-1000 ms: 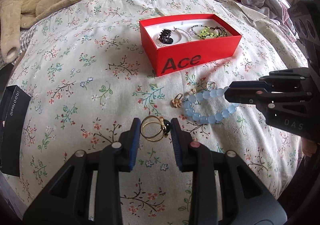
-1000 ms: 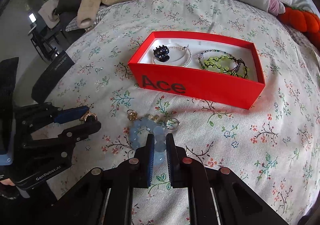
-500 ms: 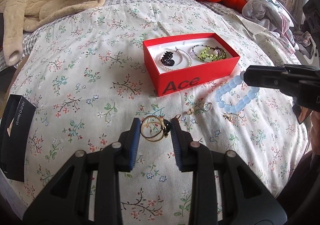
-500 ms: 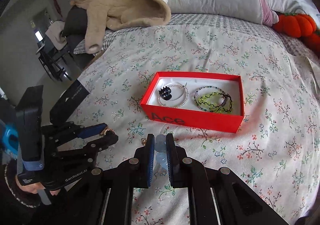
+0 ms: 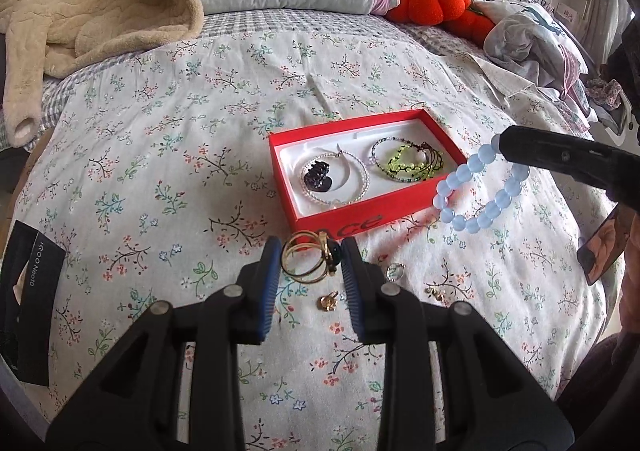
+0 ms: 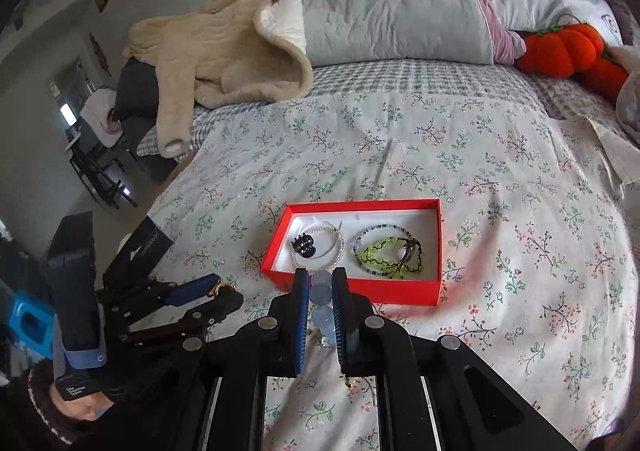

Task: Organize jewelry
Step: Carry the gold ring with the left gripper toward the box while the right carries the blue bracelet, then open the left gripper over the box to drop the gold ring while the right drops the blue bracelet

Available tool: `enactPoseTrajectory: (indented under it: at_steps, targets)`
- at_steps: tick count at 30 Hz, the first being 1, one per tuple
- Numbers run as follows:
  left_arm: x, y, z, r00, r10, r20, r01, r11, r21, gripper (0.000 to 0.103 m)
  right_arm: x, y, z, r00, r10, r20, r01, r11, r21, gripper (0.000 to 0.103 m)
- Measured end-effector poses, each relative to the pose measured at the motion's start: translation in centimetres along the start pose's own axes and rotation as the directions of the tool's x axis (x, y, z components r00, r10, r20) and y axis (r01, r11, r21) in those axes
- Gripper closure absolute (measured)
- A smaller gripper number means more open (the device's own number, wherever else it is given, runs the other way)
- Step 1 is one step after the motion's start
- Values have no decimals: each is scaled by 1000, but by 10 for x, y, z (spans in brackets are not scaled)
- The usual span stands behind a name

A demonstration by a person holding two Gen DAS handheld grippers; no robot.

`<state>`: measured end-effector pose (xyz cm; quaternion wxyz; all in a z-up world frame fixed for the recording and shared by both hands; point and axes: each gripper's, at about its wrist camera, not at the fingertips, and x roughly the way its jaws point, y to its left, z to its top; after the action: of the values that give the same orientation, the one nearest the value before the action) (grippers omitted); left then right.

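A: Left gripper [image 5: 309,265] pinches the gold rings [image 5: 310,261] between its blue pads, held above the quilt [image 5: 160,155], just short of the box [image 5: 340,217].

B: Grip looks thin. The rings sit at the pad tips, and they are loose hoops. A tilt could let one slide out.

A: Right gripper [image 6: 321,305] is pressed together on the blue bracelet [image 5: 478,187]. Most of the loop hangs free beside the box's right corner.

B: That dangling loop is the bigger risk, I think. It may snag the box rim on the way in, or drag the box across the soft quilt.

A: Box already holds a pearl strand [image 5: 336,181], a dark clip [image 5: 318,179] and green beads [image 5: 406,165]. Tangling on landing seems likely.

B: Small charms [image 5: 328,301] lie on the quilt under the left gripper. If either piece drops, it lands among them, and the floral print hides things.

A: Both tools head for one small box. They could collide above it.
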<state>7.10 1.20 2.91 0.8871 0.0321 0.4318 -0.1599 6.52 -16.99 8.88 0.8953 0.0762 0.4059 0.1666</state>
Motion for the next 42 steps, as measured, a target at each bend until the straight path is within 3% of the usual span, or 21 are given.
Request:
enactPoseTrajectory:
  at_steps: [10,25,33,42]
  targets:
    - [32,-19,27,999,-32,16,32,999,-26,71,2,-9,19,998,-20,64,17,999,48,91]
    - [80,-31,38,999,-36,-25,35,999,-26,71,23,-41,30,997,-53,63,47,994,99,91]
    - [57,-31,37,999,-42,-8,42,999,-7,56,34,-42,32,997,-65,50,60,992,107,91]
    - [33,-2,23,997,53,-50,-54,998,-35,52,56,-18,36,1000,5,28,-7,995,98,91]
